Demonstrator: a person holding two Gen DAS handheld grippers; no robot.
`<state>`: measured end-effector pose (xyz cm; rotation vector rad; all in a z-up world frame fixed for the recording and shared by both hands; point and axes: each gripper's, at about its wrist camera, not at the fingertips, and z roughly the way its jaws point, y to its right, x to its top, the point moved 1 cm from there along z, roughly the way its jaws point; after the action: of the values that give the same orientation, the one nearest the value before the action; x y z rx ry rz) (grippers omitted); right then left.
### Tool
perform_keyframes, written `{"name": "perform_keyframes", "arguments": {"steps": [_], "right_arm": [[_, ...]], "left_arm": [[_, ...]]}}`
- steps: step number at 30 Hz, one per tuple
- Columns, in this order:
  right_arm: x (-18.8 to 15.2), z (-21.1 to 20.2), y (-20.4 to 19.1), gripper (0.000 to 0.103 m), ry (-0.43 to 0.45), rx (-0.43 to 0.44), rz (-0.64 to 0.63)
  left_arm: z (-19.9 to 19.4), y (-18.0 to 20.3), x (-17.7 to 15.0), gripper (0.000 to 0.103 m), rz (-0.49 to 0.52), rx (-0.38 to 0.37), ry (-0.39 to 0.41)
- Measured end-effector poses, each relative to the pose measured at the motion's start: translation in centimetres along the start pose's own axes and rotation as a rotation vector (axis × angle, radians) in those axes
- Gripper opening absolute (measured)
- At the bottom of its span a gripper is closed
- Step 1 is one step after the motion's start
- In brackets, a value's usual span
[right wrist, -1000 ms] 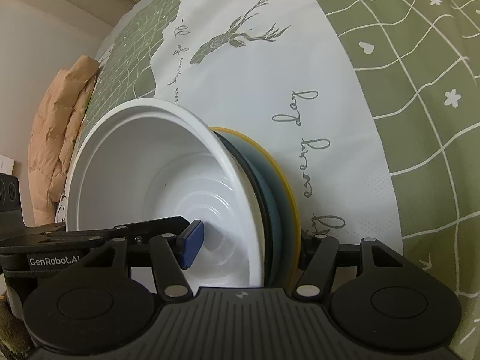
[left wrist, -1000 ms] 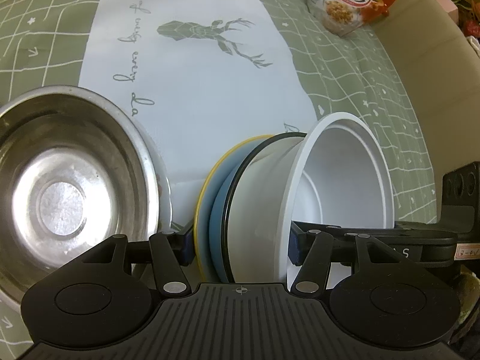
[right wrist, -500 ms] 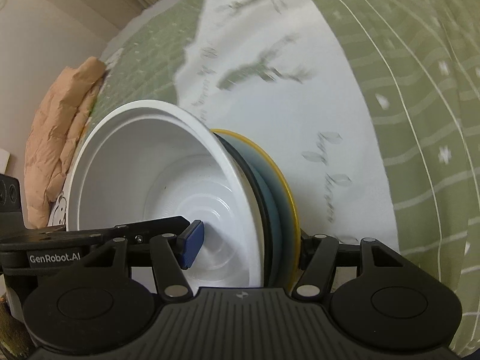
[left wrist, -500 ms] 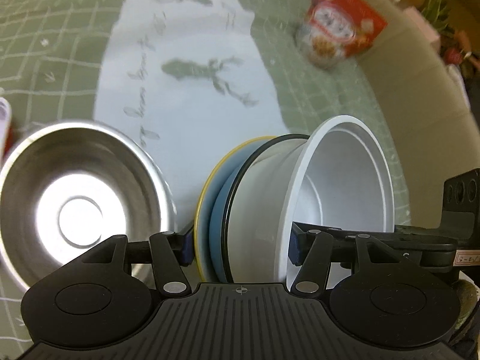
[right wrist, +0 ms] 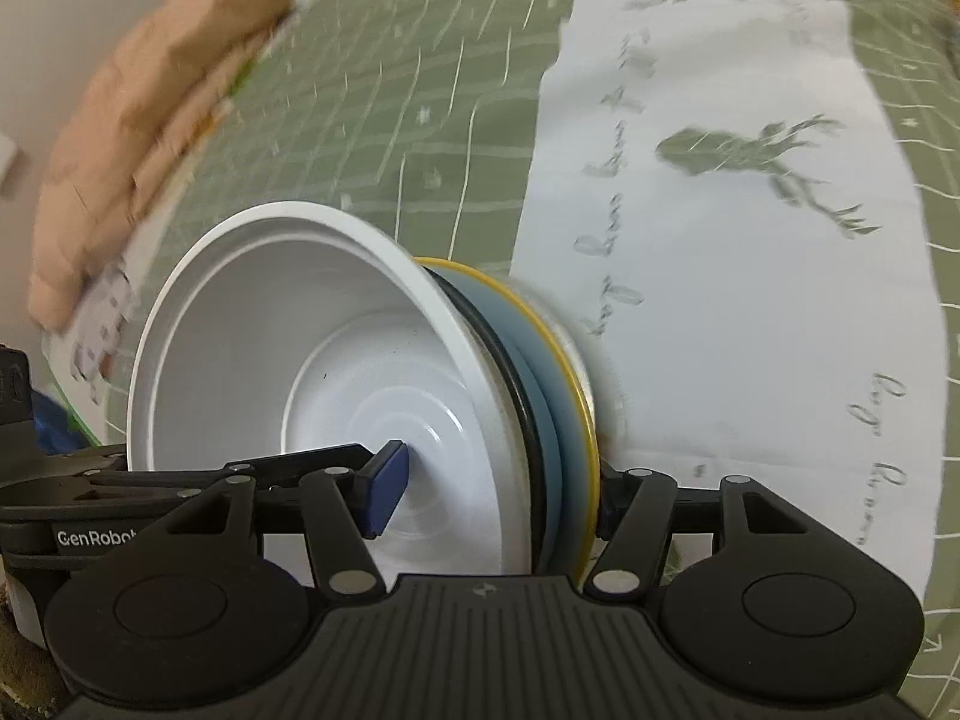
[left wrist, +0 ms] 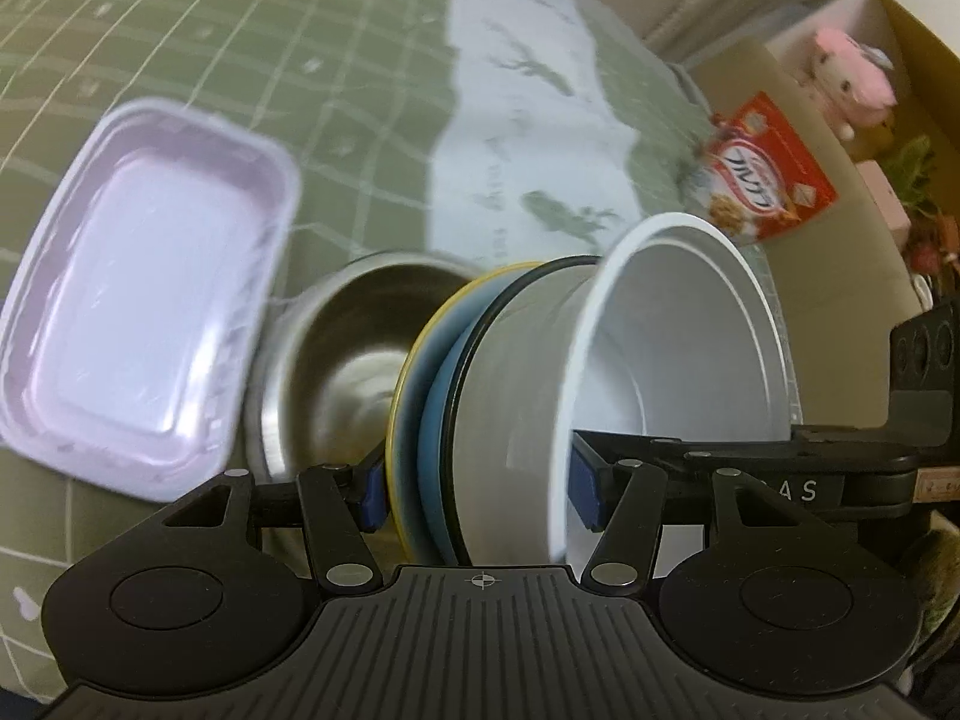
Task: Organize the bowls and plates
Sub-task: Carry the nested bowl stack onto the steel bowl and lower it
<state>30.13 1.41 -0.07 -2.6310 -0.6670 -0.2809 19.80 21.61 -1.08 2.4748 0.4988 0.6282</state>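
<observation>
Black grippers [left wrist: 480,483], blue pads [right wrist: 384,495]

Each of the 2 cameras sits just behind its own fingers and looks down along them, very close. Both see the same white bowl [left wrist: 678,360] [right wrist: 312,372] between the fingers, with the green cloth [left wrist: 252,30] [right wrist: 420,90] past the fingertips.

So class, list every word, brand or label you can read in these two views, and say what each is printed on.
"GenRobot" (cut off): other tongs' arm.
"AS": other tongs' arm.
Cereal box: brand blurred, unreadable.
White runner: cursive script blurred, unreadable.
Small red-edged sticker: too small.
</observation>
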Motion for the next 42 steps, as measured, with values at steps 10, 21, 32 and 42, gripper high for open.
{"name": "perform_keyframes", "arguments": {"steps": [10, 21, 32, 42], "right_arm": [[3.1, 4.2, -5.0, 0.066, -0.092, -0.148, -0.091], [3.4, 3.9, -3.6, 0.066, -0.150, -0.173, -0.065], [2.8, -0.9, -3.2, 0.066, 0.015, -0.166, -0.106], [0.0, -1.6, -4.6, 0.078, 0.198, -0.352, -0.317]], "left_arm": [[-0.5, -6.1, 0.1, 0.062, -0.049, -0.059, 0.072], [0.5, -5.0, -0.2, 0.062, -0.013, -0.091, 0.071], [-0.4, -2.4, -0.6, 0.059, 0.085, -0.049, 0.087], [-3.9, -0.2, -0.5, 0.058, 0.149, 0.013, 0.179]]}}
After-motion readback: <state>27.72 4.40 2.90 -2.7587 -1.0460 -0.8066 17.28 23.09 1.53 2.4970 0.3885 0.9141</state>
